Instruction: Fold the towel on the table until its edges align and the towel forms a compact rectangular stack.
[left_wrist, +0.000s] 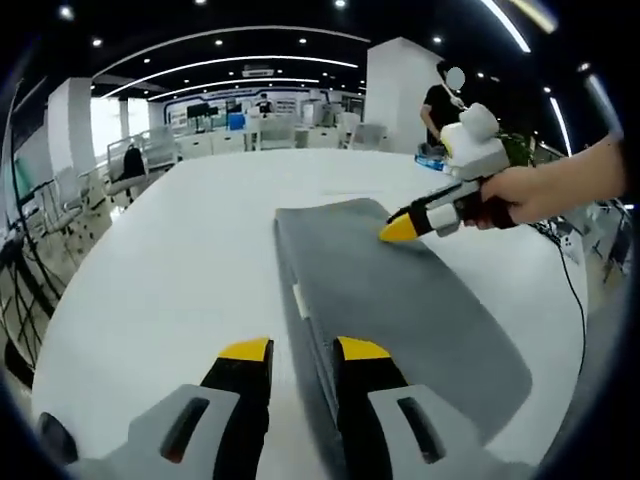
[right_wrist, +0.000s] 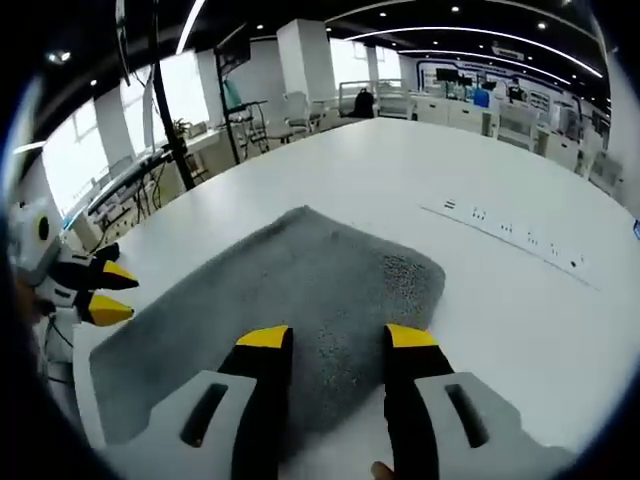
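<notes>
A grey towel (left_wrist: 400, 290) lies folded into a long strip on the white table (left_wrist: 180, 260); a small white tag (left_wrist: 298, 300) shows at its left edge. My left gripper (left_wrist: 305, 350) is open, its jaws standing either side of the towel's near left edge. A hand (left_wrist: 540, 190) holds my right gripper (left_wrist: 400, 228) at the strip's far end, tips down close to the cloth. In the right gripper view the towel (right_wrist: 300, 280) spreads ahead of my open right gripper (right_wrist: 337, 337), and the left gripper (right_wrist: 108, 292) shows open at the far end.
A row of sockets (right_wrist: 510, 232) is set into the table (right_wrist: 400, 170) to the right of the towel. A person (left_wrist: 440, 100) stands beyond the table's far edge. A cable (left_wrist: 572, 290) hangs at the right. Desks and chairs (left_wrist: 150, 150) fill the room behind.
</notes>
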